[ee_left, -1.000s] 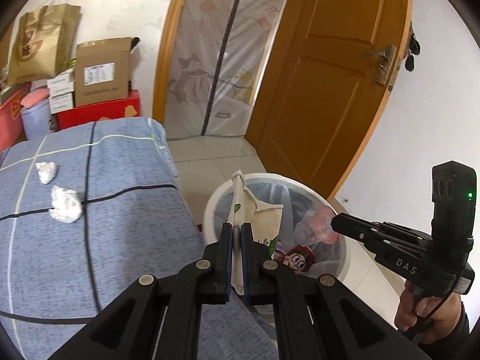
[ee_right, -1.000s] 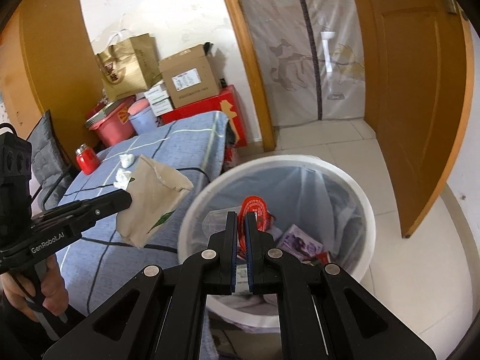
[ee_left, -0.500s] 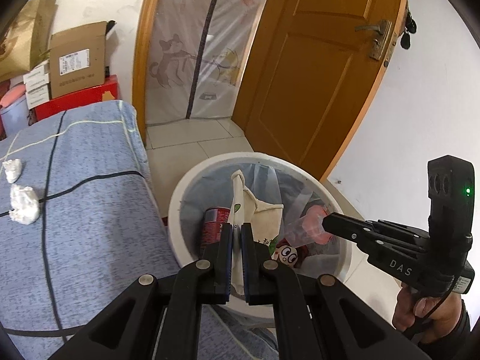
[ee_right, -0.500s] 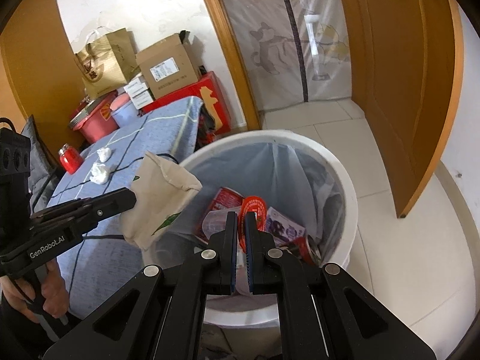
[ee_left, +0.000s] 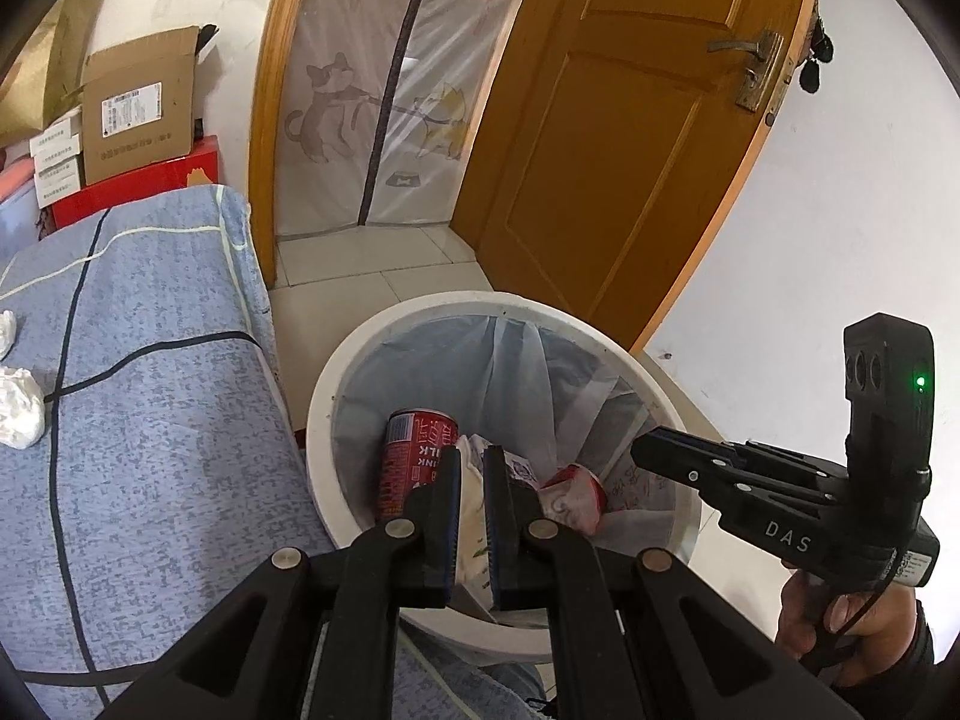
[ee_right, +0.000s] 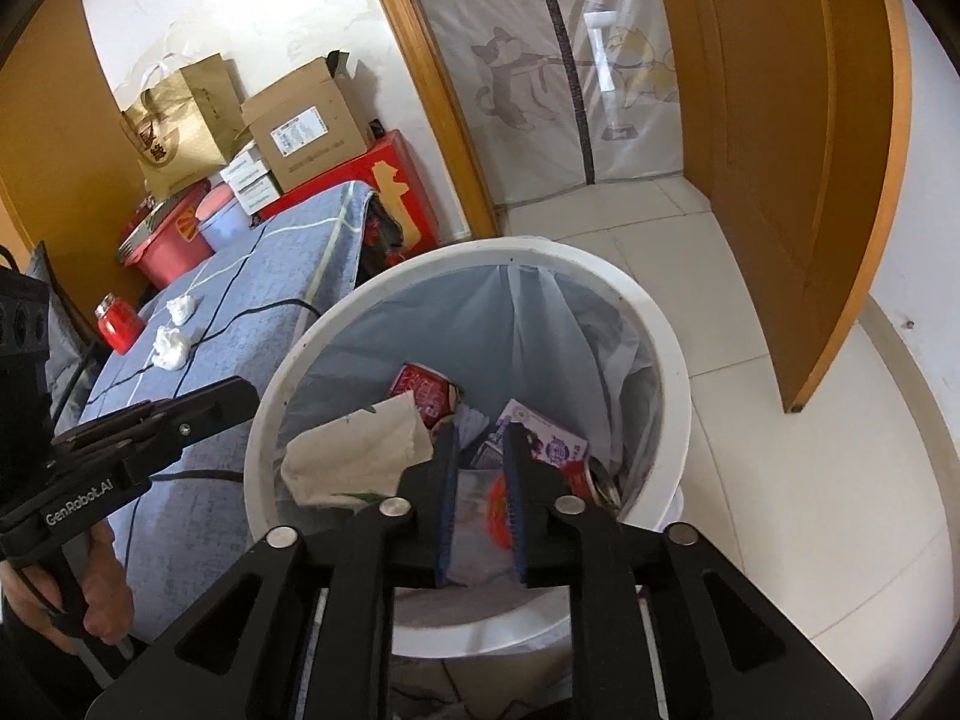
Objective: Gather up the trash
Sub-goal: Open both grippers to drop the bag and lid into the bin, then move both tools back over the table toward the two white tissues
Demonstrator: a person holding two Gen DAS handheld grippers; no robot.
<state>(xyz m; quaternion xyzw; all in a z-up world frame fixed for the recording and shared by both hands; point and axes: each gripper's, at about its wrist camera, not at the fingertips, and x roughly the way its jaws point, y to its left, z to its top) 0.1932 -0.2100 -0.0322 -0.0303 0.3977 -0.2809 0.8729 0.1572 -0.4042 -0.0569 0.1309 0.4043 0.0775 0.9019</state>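
Black plastic fingers of the left gripper [ee_left: 472, 459] stand almost closed above the white bin [ee_left: 324, 408]. A beige paper bag [ee_right: 354, 450] shows in the slit between them, but from the other side it seems to sit just clear of their tips. I cannot tell whether they still pinch it. The bag is inside the bin's mouth, with its long axis roughly level, running from the rim nearest the table towards the bin's middle.

The right gripper [ee_right: 480, 432] hangs over the bin too. Its jaws have just been opening, and a clear wrapper with red print [ee_right: 489, 504] lies between them without the pads pressing it.

Down in the bin I count two red cans, one upright [ee_left: 414, 462] and one on its side [ee_right: 600, 480], plus one purple-and-white carton [ee_right: 552, 441]. Beside the bin a table under a blue checked cloth [ee_left: 150, 420] carries two crumpled tissues [ee_right: 171, 348] [ee_right: 180, 309] and one red jar [ee_right: 117, 324]. Beyond the bin are pale floor tiles [ee_right: 750, 450], a cat-printed screen curtain [ee_left: 372, 90] and an open wooden door [ee_left: 630, 150].
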